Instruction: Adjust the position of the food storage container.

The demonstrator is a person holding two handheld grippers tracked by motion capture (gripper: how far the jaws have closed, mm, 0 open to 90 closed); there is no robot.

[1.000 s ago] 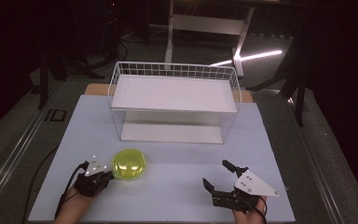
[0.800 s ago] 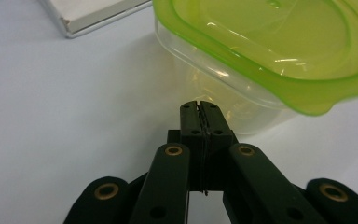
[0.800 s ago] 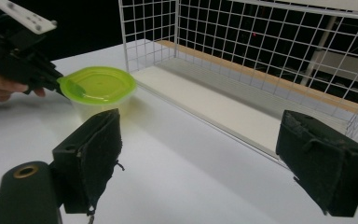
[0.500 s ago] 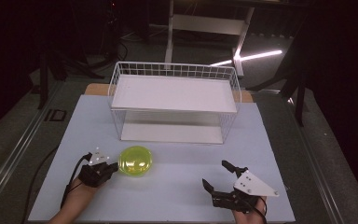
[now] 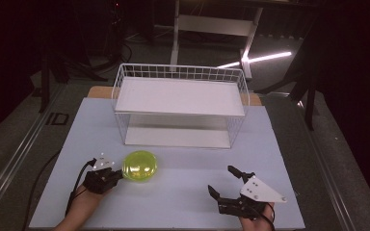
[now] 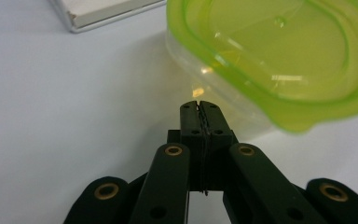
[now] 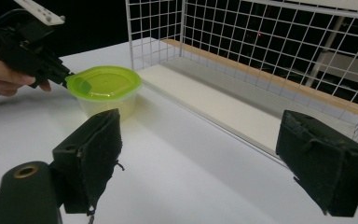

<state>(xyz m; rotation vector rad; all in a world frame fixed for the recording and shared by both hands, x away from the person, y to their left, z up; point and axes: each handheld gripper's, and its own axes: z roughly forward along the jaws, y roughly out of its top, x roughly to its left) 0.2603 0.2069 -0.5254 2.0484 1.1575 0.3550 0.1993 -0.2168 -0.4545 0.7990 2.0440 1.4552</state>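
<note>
The left claw (image 6: pixel 199 106), jaws pressed together, touched the clear plastic tub with a lime-green lid (image 5: pixel 140 166) on the pale bench (image 5: pixel 183 192); the right claw (image 5: pixel 227 183) gaped wide, empty.

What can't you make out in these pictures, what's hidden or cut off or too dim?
- Left tongs: shut tips in the left gripper view, but whether they touch the container is unclear; its green lid overhangs them.
- Container contents: tinted lid and wall blur them in every view.
- Wire rack: the right gripper view's top and right edges crop it.
- Floor beyond the table: too dark in the high view.
</note>
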